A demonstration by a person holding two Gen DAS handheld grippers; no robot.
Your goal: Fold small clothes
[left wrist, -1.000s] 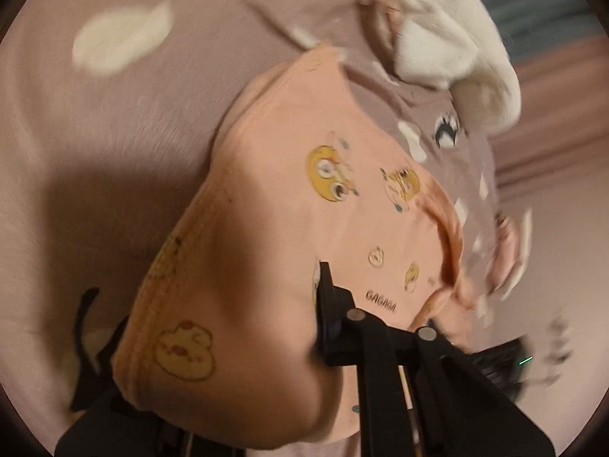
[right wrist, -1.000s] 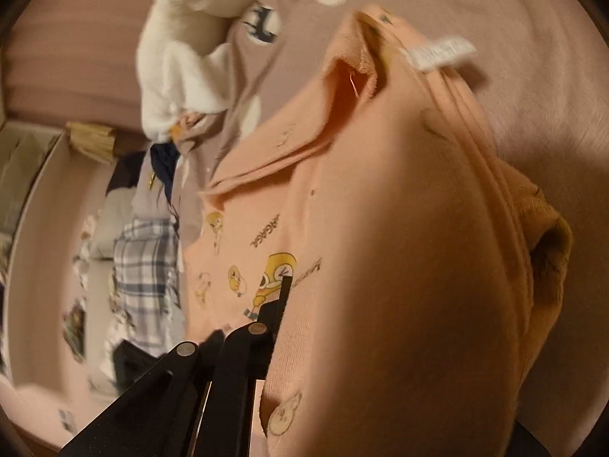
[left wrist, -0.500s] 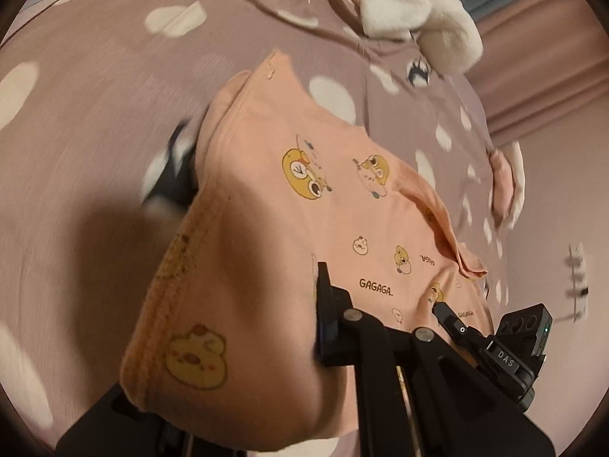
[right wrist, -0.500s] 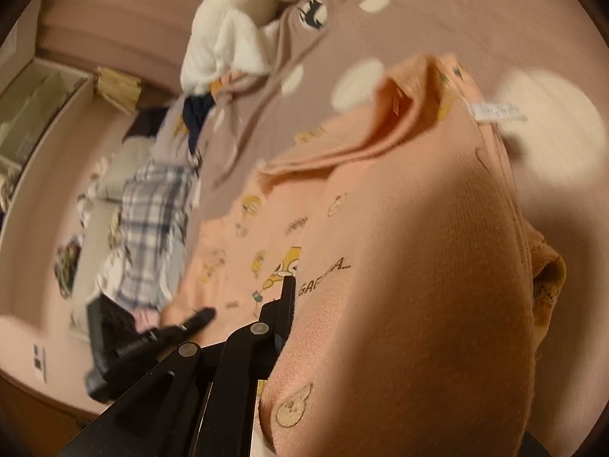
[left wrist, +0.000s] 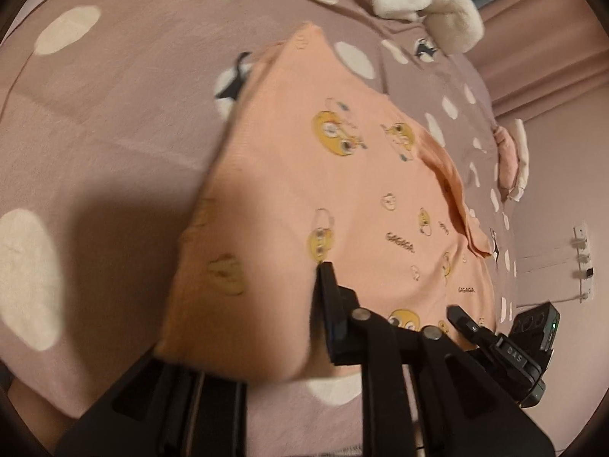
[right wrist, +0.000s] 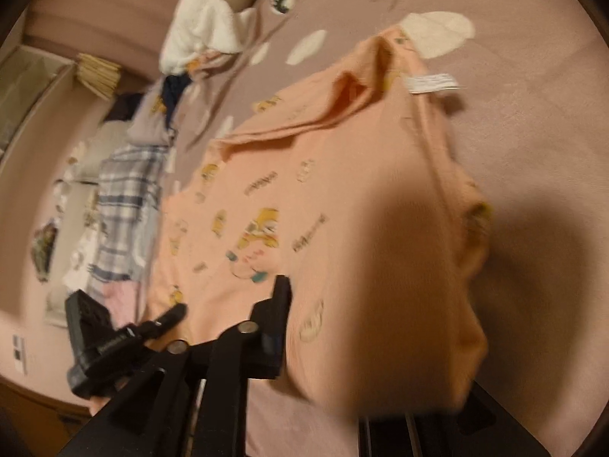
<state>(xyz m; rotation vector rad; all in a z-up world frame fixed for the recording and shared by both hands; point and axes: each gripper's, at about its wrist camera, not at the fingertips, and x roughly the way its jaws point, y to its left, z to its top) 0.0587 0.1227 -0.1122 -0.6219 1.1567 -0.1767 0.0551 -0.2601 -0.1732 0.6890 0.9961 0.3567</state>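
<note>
A small peach garment (left wrist: 342, 198) with yellow cartoon prints lies on the mauve spotted bedspread (left wrist: 114, 95), one edge folded over. My left gripper (left wrist: 259, 297) has that fold between its jaws, which are opening. The cloth still drapes over them, lies against the visible finger (left wrist: 327, 297) and hides the other one. In the right wrist view the same garment (right wrist: 304, 190) shows a white label (right wrist: 432, 83). My right gripper (right wrist: 354, 304) is shut on the folded edge, with one finger (right wrist: 279, 304) showing. Each view shows the other gripper low at its side: the right gripper (left wrist: 495, 346), the left gripper (right wrist: 114, 335).
A white fluffy cloth (left wrist: 418, 0) lies at the far end of the bed. A plaid cloth (right wrist: 125, 198) and several other clothes lie along the bed's left side. A pale wall with a socket (left wrist: 582, 262) stands beyond the bed's right side.
Both grippers have carried the folded edge across the garment, toward me. The other gripper has come into each view. More of the printed front now lies flat.
</note>
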